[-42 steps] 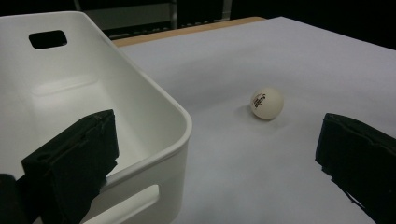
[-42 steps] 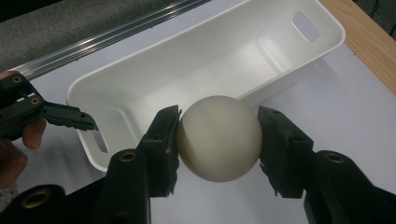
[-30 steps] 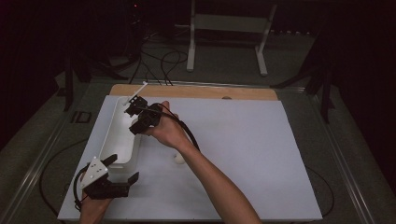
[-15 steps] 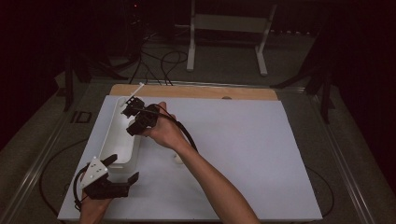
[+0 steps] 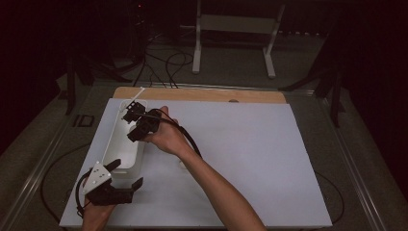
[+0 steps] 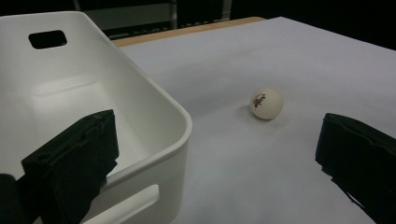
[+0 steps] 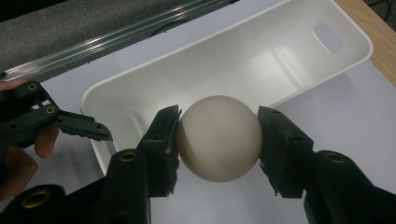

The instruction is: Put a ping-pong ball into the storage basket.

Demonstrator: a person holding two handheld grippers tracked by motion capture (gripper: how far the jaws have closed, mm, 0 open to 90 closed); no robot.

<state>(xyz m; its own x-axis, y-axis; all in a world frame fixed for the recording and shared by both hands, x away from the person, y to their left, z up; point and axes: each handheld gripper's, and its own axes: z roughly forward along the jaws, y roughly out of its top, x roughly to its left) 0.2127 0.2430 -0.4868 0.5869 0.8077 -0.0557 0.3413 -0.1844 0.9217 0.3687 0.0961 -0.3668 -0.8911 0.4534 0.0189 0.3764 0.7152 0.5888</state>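
My right gripper [image 7: 218, 128] is shut on a cream ball [image 7: 218, 140], held above the near wall of a white bin [image 7: 224, 51]. In the high view this gripper [image 5: 132, 120] hovers over the far half of the bin [image 5: 115, 156]. My left gripper [image 6: 215, 172] stands open at the bin's near corner, one jaw on the bin side and the other over the table. In the high view it [image 5: 126, 174] rests at the bottom left. A second ball [image 6: 266, 103] with a small printed mark lies on the white tabletop, apart from both grippers.
The bin has a handle slot [image 6: 46, 38] in its end wall, and what shows of its inside is bare. A wooden strip [image 5: 202, 95] borders the table's far edge. Cables [image 5: 168, 62] and a white stand [image 5: 235, 29] sit on the floor beyond.
My right gripper has drifted slightly left over the bin with the ball still in it. The left gripper has stayed put.
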